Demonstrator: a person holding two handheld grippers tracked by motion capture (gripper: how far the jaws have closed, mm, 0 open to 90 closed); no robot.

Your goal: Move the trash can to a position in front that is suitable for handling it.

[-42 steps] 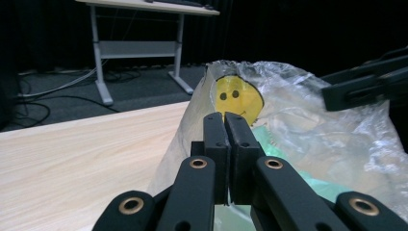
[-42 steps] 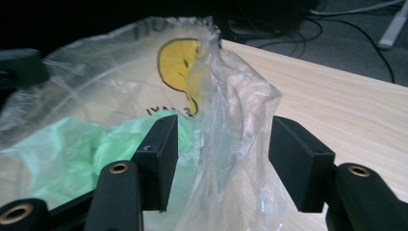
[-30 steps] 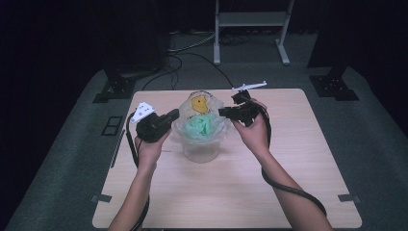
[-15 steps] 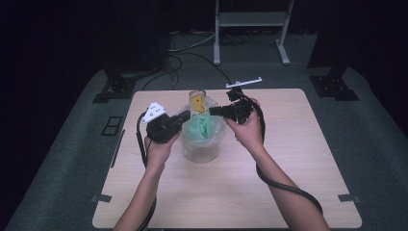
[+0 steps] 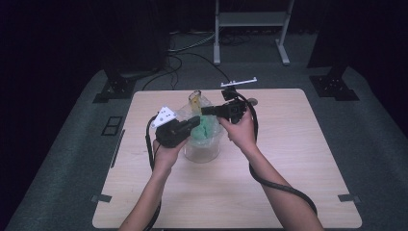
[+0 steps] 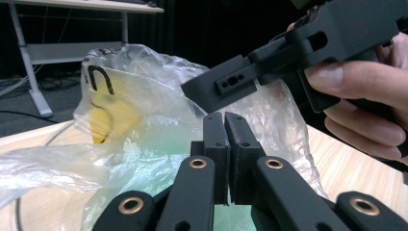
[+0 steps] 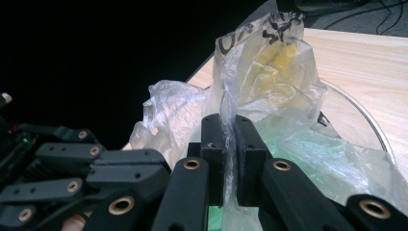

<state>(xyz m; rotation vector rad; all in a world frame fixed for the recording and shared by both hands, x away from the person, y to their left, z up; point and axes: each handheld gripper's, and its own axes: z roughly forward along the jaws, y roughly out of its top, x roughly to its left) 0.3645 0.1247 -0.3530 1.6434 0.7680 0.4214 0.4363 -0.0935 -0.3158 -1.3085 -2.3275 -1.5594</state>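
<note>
A crumpled clear plastic bag stands in a clear round container on the wooden table. Inside it are something yellow near the top and something green lower down. My right gripper comes in from the right at the bag's top. Its jaws have just been closing, and a fold of the bag's film is pinched between them. My left gripper reaches the bag from the left, just below the right one. Its jaws are shut, with nothing visible between them.
A white strip lies at the table's far edge, a small round thing just right of my right hand. Cables trail from both grippers toward the front edge. A metal stand and black floor bases sit beyond the table.
My left hand has moved right and brought its gripper up against the bag, close under the right gripper. The right hand has stayed at the bag's top.
</note>
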